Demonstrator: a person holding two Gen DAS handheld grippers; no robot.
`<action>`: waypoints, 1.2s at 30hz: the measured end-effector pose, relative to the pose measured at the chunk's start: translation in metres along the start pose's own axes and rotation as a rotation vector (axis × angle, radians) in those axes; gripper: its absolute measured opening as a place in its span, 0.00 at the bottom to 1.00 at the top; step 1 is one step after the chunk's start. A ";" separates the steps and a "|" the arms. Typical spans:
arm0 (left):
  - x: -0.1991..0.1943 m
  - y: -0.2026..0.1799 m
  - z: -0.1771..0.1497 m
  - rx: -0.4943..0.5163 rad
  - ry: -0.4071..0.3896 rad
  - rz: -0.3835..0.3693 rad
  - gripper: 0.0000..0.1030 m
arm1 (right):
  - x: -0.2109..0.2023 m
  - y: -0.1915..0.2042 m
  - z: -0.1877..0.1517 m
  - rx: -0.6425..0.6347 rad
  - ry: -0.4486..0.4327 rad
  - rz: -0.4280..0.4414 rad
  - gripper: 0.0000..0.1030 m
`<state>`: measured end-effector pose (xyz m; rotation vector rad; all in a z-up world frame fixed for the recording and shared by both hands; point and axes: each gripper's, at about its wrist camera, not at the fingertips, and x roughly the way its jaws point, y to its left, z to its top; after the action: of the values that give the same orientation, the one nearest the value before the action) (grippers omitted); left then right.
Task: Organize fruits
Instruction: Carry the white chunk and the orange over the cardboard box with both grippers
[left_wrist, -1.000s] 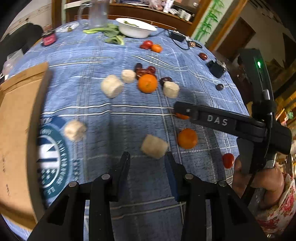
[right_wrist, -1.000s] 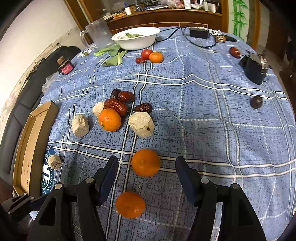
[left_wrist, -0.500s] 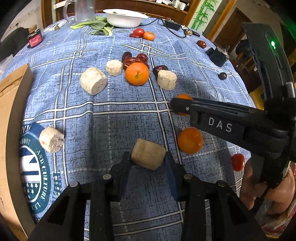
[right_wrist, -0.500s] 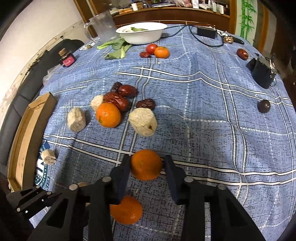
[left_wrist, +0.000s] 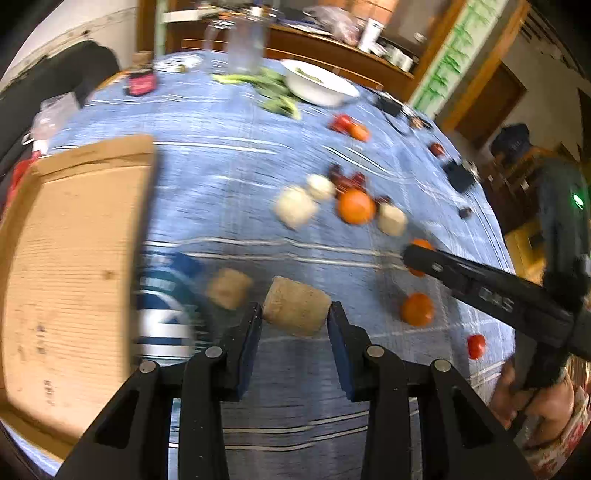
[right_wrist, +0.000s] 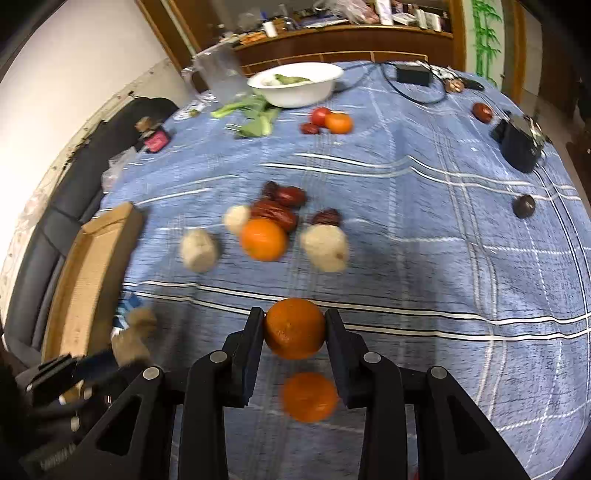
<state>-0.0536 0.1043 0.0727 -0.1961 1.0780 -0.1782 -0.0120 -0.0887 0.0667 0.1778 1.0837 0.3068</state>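
White bowl holding greens; left gripper clamps a tan chunk between its fingers, right gripper clamps an orange.

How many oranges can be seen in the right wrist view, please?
4: one in the right hand-held gripper, one below it, one beside the dates, one near the white bowl. Others may be hidden.

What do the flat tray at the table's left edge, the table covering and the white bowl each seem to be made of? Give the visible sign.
Tray: probably corrugated cardboard, matte brown with fine ribbing.
Table covering: woven cloth, blue with white plaid lines and a grainy weave.
White bowl: smooth and glossy, ceramic or plastic; the look leaves it open.
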 end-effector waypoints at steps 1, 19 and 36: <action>-0.006 0.010 0.002 -0.014 -0.009 0.014 0.34 | -0.001 0.007 0.001 -0.008 -0.004 0.006 0.35; -0.070 0.196 0.007 -0.227 -0.075 0.204 0.35 | 0.031 0.218 0.016 -0.264 0.052 0.226 0.35; -0.005 0.246 0.069 -0.173 0.003 0.202 0.35 | 0.127 0.266 0.049 -0.285 0.103 0.095 0.36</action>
<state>0.0171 0.3487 0.0487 -0.2403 1.1095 0.0965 0.0442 0.2049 0.0601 -0.0423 1.1220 0.5561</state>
